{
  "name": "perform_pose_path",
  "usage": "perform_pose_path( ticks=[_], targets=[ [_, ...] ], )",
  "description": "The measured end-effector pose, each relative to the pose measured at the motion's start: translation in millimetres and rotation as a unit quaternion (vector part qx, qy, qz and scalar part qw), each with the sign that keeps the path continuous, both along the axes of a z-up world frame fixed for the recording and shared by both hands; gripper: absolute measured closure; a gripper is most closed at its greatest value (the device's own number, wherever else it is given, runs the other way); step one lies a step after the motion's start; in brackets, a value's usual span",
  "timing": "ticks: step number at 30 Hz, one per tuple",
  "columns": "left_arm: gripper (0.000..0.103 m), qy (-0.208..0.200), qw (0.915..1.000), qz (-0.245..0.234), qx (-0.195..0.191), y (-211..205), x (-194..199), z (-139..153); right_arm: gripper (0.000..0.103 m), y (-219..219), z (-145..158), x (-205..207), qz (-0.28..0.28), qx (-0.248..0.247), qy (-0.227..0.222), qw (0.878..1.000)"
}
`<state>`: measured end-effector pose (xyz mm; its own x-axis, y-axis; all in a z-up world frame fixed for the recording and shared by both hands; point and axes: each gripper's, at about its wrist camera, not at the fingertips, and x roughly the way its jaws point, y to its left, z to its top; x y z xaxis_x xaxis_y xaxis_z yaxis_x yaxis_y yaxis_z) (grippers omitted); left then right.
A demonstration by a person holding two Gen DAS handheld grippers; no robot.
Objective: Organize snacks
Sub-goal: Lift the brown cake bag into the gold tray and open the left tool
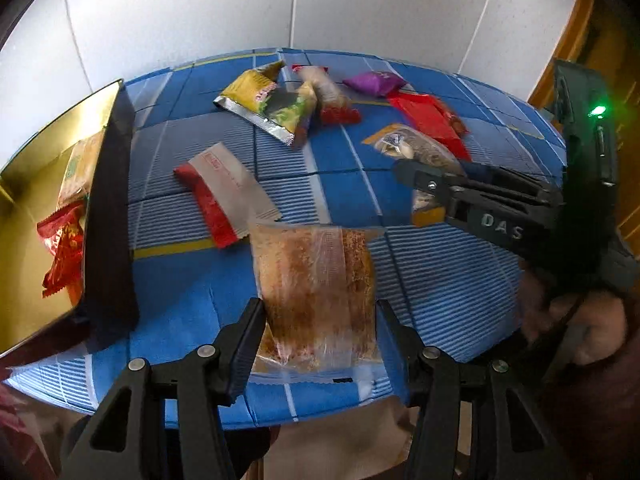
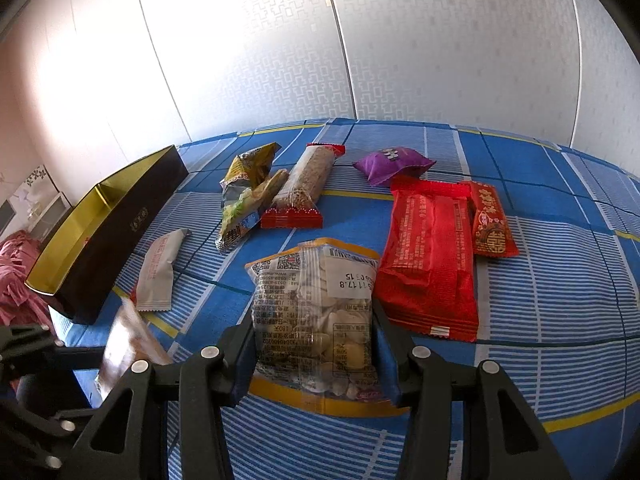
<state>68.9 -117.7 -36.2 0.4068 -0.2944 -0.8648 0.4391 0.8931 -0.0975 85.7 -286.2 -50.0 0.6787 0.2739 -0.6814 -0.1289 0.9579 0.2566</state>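
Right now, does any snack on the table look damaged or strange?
Yes. The yellow-green packet near the middle of the blue cloth looks crumpled and folded, with its top end gaping as if torn open. The other packets lie flat and look sealed.

The right hand-held gripper (image 2: 314, 354) clamps a clear seed bag (image 2: 314, 312); a red packet (image 2: 430, 264) lies just right of the bag.

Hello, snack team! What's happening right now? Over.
Left gripper shut on brown snack bag. Right gripper shut on white-seed bag. Box open, path clear.
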Motion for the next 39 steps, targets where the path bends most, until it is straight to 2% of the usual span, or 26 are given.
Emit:
perform_pose_path(
  ticks=[5,8,12,15,19,23,27,31,34,36,39],
  targets=[
    [0.041,-0.006,0.9999,0.013,-0.001,-3,3,-7,0.052,0,0,0,0.000,-0.002,-0.001,1.000],
    [0.043,-0.024,0.9996,0.009,0.012,-6,0,-6,0.052,0,0,0,0.000,-0.003,-0.001,1.000],
    [0.045,-0.044,0.9990,0.004,0.009,-3,-6,-7,0.052,0,0,0,0.000,-0.002,-0.002,1.000],
    [0.045,-0.043,0.9989,0.001,-0.021,5,-12,1,0.052,0,0,-1,0.000,0.000,-0.002,1.000],
    [0.045,-0.070,0.9951,0.004,-0.069,25,-20,31,0.052,0,0,-1,-0.001,-0.001,-0.003,1.000],
    [0.045,-0.086,0.9893,0.056,-0.104,59,-8,58,0.052,1,0,-1,0.000,-0.005,-0.003,1.000],
    [0.045,-0.076,0.9784,0.140,-0.132,107,21,72,0.052,1,0,0,0.000,-0.009,-0.003,1.000],
    [0.045,-0.052,0.9689,0.209,-0.121,146,55,69,0.052,3,0,-1,0.000,-0.011,-0.004,1.000],
    [0.045,-0.029,0.9569,0.260,-0.126,176,78,61,0.052,3,0,-1,0.000,-0.010,-0.004,1.000],
    [0.045,-0.031,0.9496,0.286,-0.124,192,93,60,0.052,3,0,-1,0.000,-0.009,-0.004,1.000],
    [0.045,-0.029,0.9447,0.308,-0.109,209,118,55,0.052,2,0,-1,0.000,-0.010,-0.004,1.000]
  ],
)
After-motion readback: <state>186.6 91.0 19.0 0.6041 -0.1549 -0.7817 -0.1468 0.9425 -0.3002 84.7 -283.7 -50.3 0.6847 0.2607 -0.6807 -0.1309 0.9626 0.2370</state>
